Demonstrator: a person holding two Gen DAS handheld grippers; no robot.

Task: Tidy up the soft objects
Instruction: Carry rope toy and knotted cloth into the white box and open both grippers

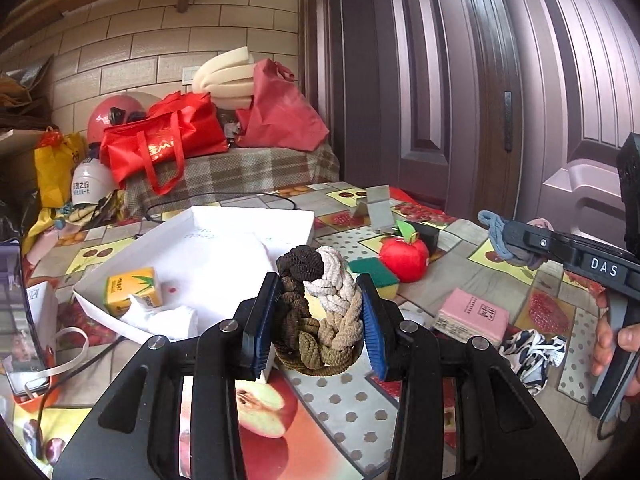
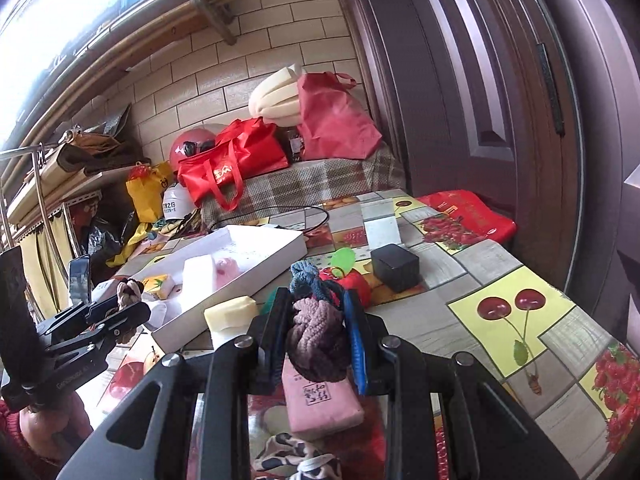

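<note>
My left gripper is shut on a braided brown, white and tan hair tie bundle, held above the table next to the white tray. My right gripper is shut on a braided pink, purple and blue hair tie bundle, held above a pink tissue pack. In the left wrist view the right gripper is at the right with its bundle. In the right wrist view the left gripper is at the left. A red plush apple and a green-yellow sponge lie on the table.
The tray holds a yellow tissue pack and white cloth. A pink tissue pack, a black-and-white scrunchie, a black box and a phone stand sit on the table. Bags and helmets crowd the back. A door stands right.
</note>
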